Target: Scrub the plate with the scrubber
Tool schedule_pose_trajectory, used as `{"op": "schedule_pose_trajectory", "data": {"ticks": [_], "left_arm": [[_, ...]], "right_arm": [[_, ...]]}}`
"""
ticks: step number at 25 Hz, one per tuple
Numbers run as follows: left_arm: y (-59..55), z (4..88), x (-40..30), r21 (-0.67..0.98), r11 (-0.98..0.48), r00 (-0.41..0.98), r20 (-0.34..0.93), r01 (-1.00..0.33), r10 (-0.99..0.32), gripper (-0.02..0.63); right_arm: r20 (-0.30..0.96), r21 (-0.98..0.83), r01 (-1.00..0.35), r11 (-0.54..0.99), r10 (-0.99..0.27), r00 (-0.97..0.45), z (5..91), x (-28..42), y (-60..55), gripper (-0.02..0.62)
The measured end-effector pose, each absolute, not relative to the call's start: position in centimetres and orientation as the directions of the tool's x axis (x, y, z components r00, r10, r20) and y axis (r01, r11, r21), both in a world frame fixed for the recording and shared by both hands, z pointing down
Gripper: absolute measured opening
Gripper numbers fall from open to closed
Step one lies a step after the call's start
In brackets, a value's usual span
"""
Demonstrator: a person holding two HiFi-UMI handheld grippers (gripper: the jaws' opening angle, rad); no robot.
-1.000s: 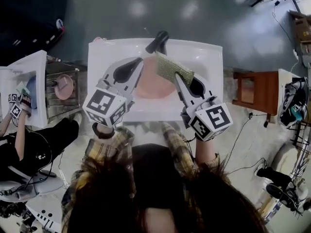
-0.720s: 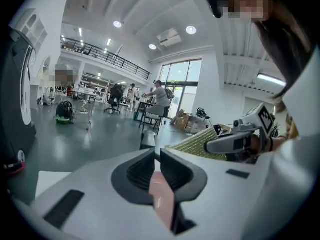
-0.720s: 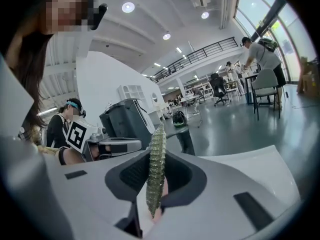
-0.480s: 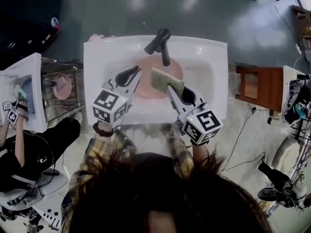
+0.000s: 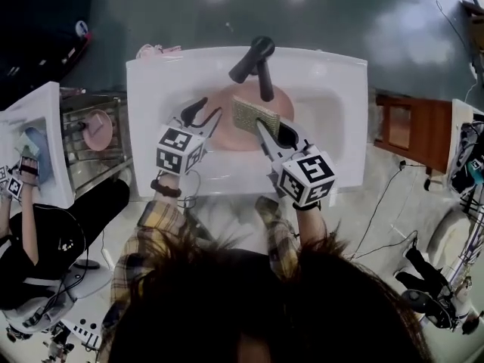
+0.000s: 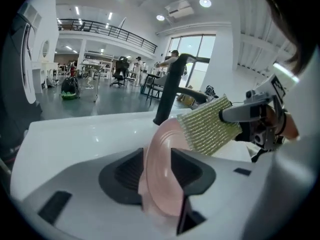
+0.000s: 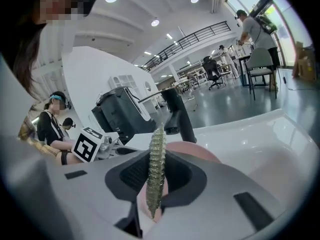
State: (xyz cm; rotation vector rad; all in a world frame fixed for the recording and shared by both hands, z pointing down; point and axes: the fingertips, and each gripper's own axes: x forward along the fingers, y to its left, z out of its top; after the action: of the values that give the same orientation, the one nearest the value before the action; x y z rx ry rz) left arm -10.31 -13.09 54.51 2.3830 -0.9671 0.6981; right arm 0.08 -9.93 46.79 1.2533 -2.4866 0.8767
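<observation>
A pink plate (image 5: pixel 231 138) stands tilted in the white sink (image 5: pixel 333 104), under the black faucet (image 5: pixel 253 63). My left gripper (image 5: pixel 208 112) is at the plate's left rim. Its jaws are opening, and the plate's rim (image 6: pixel 165 139) is still between the pads (image 6: pixel 127 171) without being pressed. My right gripper (image 5: pixel 266 131) is shut on a yellow-green scrubber (image 5: pixel 253 116), which is held edge-up against the plate's upper face. In the right gripper view the scrubber (image 7: pixel 156 164) stands upright between the pads, with the plate (image 7: pixel 195 151) behind it.
A pink cloth (image 5: pixel 155 51) lies on the sink's back left corner. A metal rack with a pink dish (image 5: pixel 97 131) stands to the left, next to another sink where a person (image 5: pixel 30 165) works. A wooden stool (image 5: pixel 412 131) is at the right.
Both grippers have moved forward into the basin toward the faucet, and the plate and scrubber went with them. The left gripper's jaws now stand wider apart around the plate's rim.
</observation>
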Motion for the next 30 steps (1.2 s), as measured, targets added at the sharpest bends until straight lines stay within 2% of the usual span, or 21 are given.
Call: {"op": "schedule_pose_trajectory", "data": {"ticks": [8,11,14,24,30], "left_arm": [[-12.9,58.4,-10.8,0.258,-0.63,0.608,0.664,-0.732,-0.434,0.141],[-13.2,58.9,-11.2,0.238,-0.626,0.591,0.672,-0.743,-0.446,0.066],[-13.3,59.1,-11.5,0.226,-0.62,0.578,0.678,-0.752,-0.454,0.034],[-13.3,59.1,-11.5,0.222,-0.626,0.576,0.685,-0.748,-0.445,0.031],[-13.3,58.9,-11.5,0.222,-0.622,0.574,0.686,-0.751,-0.447,0.031]], "right_arm": [[0.535,-0.355,-0.856,0.375,-0.67,-0.515,52.5,1.2,-12.5,0.078],[0.552,-0.288,-0.876,0.387,-0.68,-0.482,53.4,1.4,-13.2,0.078],[0.569,-0.21,-0.895,0.393,-0.695,-0.439,54.2,1.7,-13.7,0.078],[0.577,0.123,-0.908,0.4,-0.774,-0.262,55.1,0.8,-16.1,0.079],[0.559,0.272,-0.821,0.502,-0.777,-0.29,55.0,-2.2,-16.3,0.077]]}}
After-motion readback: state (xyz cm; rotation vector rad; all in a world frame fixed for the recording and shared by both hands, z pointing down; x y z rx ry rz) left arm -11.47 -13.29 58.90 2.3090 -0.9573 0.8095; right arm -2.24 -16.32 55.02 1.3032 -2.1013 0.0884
